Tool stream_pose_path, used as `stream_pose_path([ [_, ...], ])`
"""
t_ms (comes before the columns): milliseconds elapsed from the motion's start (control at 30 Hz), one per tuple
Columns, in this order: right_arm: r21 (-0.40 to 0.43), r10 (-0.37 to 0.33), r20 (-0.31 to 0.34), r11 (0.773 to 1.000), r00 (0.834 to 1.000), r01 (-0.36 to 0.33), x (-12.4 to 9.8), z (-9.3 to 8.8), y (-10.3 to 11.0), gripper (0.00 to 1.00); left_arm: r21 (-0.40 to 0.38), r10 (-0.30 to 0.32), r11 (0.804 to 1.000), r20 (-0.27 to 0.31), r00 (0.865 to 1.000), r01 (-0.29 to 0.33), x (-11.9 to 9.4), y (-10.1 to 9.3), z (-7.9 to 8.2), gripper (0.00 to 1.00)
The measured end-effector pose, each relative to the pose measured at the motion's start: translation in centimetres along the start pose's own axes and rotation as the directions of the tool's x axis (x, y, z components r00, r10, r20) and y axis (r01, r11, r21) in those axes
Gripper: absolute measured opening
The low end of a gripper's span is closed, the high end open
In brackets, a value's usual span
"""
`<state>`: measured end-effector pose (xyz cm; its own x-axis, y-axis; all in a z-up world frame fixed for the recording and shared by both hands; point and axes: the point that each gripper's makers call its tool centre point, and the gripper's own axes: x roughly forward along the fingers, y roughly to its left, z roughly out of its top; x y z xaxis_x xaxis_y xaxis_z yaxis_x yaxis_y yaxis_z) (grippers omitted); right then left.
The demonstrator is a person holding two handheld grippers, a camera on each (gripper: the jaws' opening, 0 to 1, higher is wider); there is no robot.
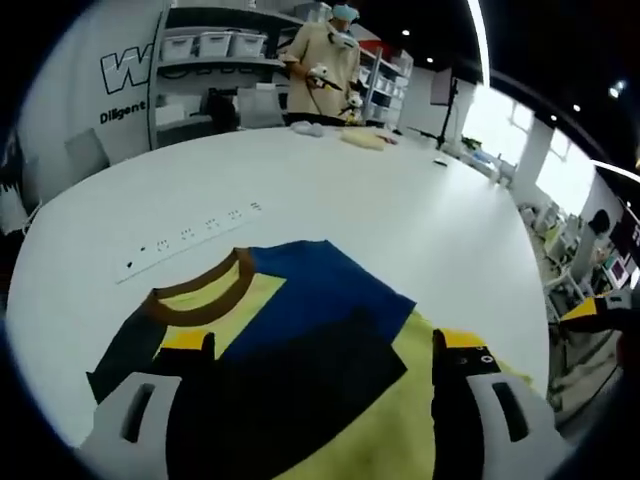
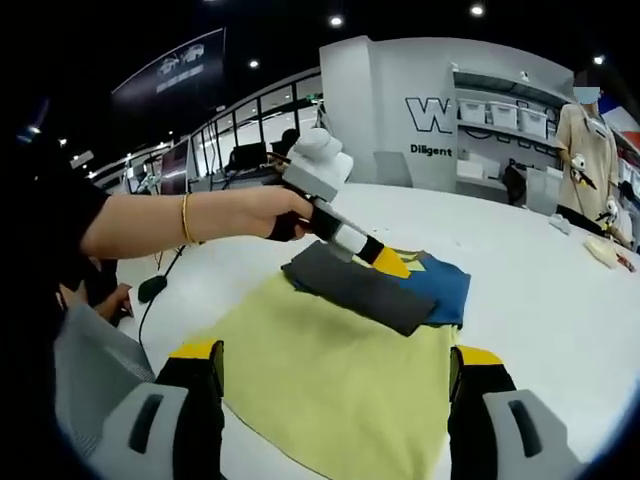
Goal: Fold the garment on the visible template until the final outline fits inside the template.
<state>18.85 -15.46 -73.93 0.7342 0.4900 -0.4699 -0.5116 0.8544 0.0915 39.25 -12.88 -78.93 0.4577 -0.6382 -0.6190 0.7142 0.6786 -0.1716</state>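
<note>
A T-shirt in yellow [image 1: 400, 420], blue [image 1: 320, 285] and dark grey, with a brown collar [image 1: 205, 300], lies flat on the white table [image 1: 350, 190]. My left gripper [image 1: 325, 350] hovers low over its dark grey panel, jaws wide apart and holding nothing. In the right gripper view the yellow body [image 2: 340, 370] spreads toward me, with a dark grey sleeve [image 2: 360, 285] folded over the blue part [image 2: 445, 285]. A hand holds the left gripper [image 2: 385, 260] there, its tip at the grey sleeve. My right gripper [image 2: 338, 360] stands open above the yellow hem.
A row of small dark marks [image 1: 190, 235] runs across the table beyond the collar. A person [image 1: 320, 60] stands at the table's far side beside cloths [image 1: 365, 138]; shelves with bins [image 1: 210, 45] stand behind. A black cable [image 2: 165, 275] lies by the table's left side.
</note>
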Motion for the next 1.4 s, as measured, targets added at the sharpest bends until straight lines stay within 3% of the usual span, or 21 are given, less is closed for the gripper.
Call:
stream_pose_path([
  [133, -0.014, 0.036, 0.041, 0.999, 0.999, -0.035, 1.3, 0.9, 1.7, 0.93, -0.015, 0.034, 0.999, -0.016, 0.999, -0.035, -0.9, 1.3, -0.5, 0.99],
  [433, -0.070, 0.097, 0.041, 0.993, 0.994, -0.094, 4.2, 1.9, 4.5, 0.88, -0.038, 0.056, 0.998, -0.012, 0.998, -0.057, -2.4, 3.5, -0.9, 0.99],
  [733, -0.096, 0.153, 0.043, 0.984, 0.987, -0.148, 7.7, 3.4, 6.6, 0.82, -0.069, 0.098, 0.993, 0.007, 0.995, -0.097, -4.5, 7.3, -0.5, 0.99],
  [1000, -0.114, 0.167, 0.051, 0.980, 0.985, -0.160, 10.5, 4.5, 7.2, 0.70, -0.073, 0.125, 0.990, 0.002, 0.992, -0.125, -6.2, 10.7, -1.3, 0.93],
  [1400, -0.125, 0.185, 0.051, 0.976, 0.981, -0.178, 15.2, 5.4, 8.3, 0.55, -0.063, 0.150, 0.986, -0.043, 0.988, -0.152, -6.9, 15.3, -4.5, 0.78],
])
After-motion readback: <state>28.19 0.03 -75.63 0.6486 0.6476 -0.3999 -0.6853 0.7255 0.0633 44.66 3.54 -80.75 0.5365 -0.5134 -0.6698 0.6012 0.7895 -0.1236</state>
